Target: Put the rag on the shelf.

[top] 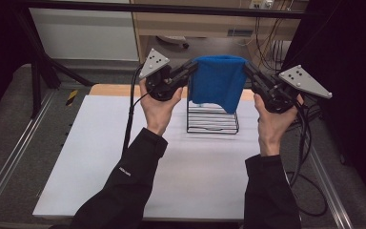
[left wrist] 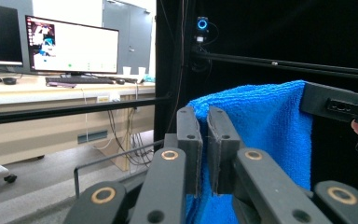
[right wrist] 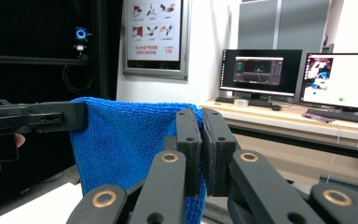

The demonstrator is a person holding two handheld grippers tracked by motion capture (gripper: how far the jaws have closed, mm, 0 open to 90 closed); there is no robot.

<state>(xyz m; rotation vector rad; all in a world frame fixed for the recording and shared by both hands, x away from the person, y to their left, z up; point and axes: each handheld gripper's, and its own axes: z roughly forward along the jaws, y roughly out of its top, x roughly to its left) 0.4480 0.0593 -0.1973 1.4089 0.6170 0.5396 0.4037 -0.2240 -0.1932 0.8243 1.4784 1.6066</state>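
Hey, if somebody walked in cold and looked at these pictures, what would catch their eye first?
The bright blue towel, stretched in the air between the two hands, stands out at once. The left tongs and right tongs each pinch an upper corner of it. Just behind and below it a black wire rack stands on the white table.

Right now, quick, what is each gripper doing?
Left gripper: closed, holding a corner of the blue cloth.
Right gripper: closed, holding the cloth's other corner.
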